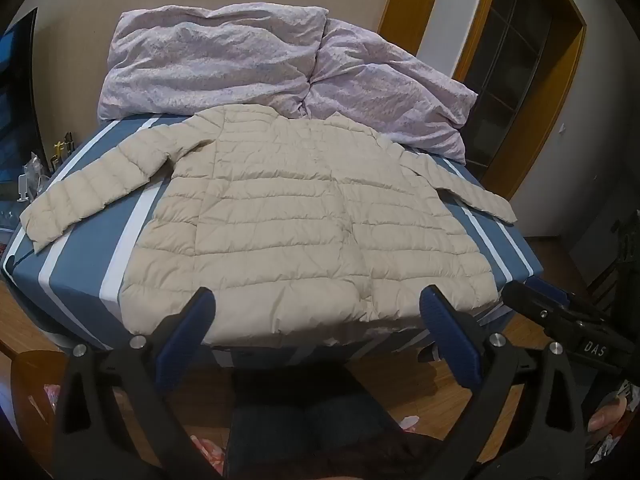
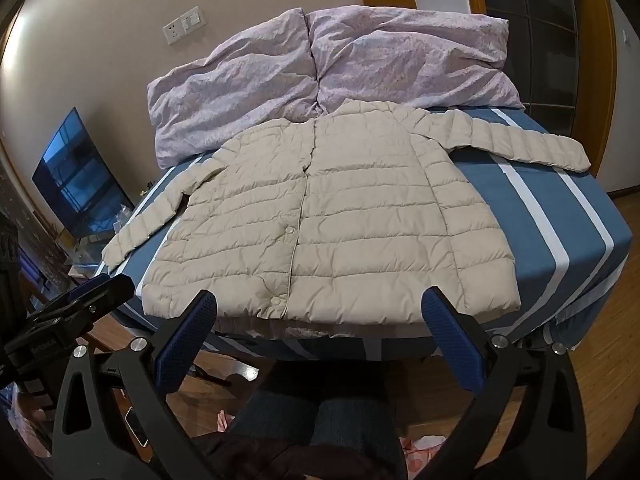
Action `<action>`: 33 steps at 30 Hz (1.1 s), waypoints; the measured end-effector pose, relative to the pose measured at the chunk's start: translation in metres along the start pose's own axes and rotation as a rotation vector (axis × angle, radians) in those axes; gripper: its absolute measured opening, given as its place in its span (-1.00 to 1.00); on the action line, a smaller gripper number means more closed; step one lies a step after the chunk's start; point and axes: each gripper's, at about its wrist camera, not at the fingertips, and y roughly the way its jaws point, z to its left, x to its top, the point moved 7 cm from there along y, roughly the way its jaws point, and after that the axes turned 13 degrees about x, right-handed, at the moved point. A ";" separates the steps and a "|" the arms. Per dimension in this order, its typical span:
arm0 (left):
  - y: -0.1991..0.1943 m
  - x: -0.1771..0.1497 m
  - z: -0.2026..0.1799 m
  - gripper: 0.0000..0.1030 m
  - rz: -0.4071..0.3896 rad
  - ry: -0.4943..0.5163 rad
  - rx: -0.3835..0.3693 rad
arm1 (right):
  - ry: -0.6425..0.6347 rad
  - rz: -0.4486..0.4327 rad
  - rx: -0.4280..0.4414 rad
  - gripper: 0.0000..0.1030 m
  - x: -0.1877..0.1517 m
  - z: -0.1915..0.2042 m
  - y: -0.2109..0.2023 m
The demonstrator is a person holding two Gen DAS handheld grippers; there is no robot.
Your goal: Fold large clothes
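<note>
We held the left tool and right tool wide apart and empty just short of the cream quilted puffer jacket, which lay spread flat ahead, entirely unfolded.

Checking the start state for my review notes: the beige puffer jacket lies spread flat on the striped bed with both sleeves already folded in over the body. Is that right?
Not quite. The beige puffer jacket does lie spread flat on the striped bed, but both sleeves stretch outward to the sides, not folded in. The right wrist view shows it clearly.
</note>
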 end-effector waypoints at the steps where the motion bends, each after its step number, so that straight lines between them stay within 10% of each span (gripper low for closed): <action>1: 0.000 0.000 0.000 0.96 0.000 0.000 0.000 | -0.001 0.000 0.000 0.97 0.000 0.000 0.000; 33: 0.000 0.000 0.000 0.96 0.003 -0.003 -0.003 | -0.001 0.002 -0.005 0.97 -0.001 -0.004 0.002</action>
